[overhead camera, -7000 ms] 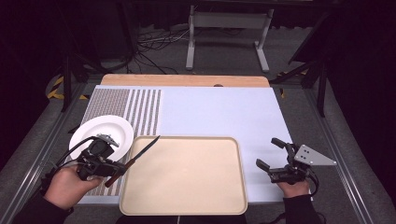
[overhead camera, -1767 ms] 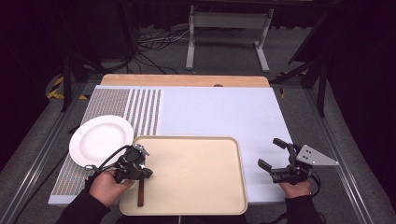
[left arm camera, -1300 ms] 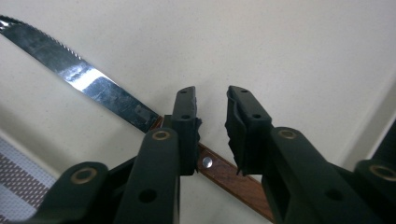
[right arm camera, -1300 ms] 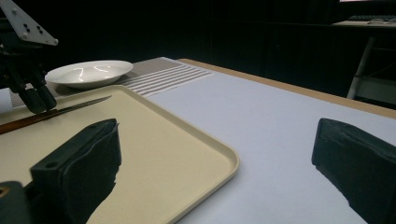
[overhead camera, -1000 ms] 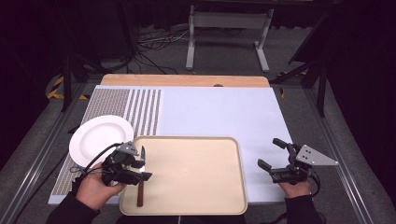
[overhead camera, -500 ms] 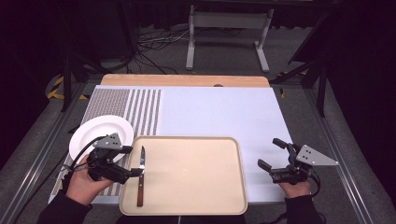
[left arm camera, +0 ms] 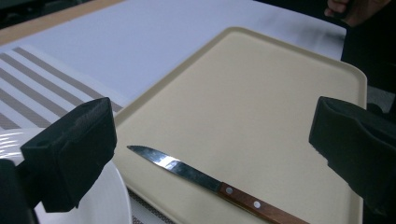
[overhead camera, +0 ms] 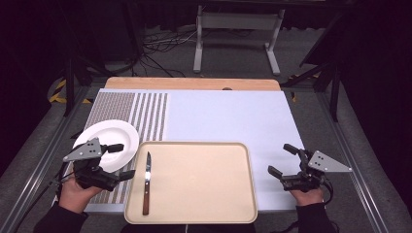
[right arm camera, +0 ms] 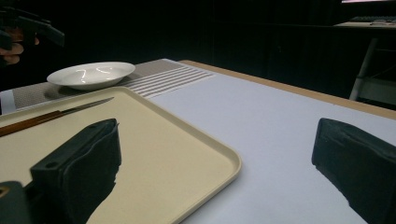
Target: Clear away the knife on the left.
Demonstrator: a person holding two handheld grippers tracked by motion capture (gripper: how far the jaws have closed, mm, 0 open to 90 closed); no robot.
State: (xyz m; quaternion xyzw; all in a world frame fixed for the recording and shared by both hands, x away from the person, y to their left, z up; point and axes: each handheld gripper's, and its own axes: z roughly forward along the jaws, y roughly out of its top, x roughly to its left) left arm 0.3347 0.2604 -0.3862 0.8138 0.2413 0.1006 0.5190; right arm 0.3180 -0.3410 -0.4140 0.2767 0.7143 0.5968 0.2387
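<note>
Two grippers in frame, both with fingers spread and nothing between them. Left gripper sits over the table's left edge, beside the tray, fingers pointing toward it; its fingers have just been opening, and the knife lies clear of them. Knife is flat on the tray's left strip, blade tip away from the person, wooden handle toward the near rim. In the left gripper view the handle end is cut off by the bottom edge, and the white plate is partly hidden behind the left finger. Right gripper rests on the table just right of the tray, hand low, fingers wide and aimed left-forward. Person's forearms are cropped at the bottom of the high view.
</note>
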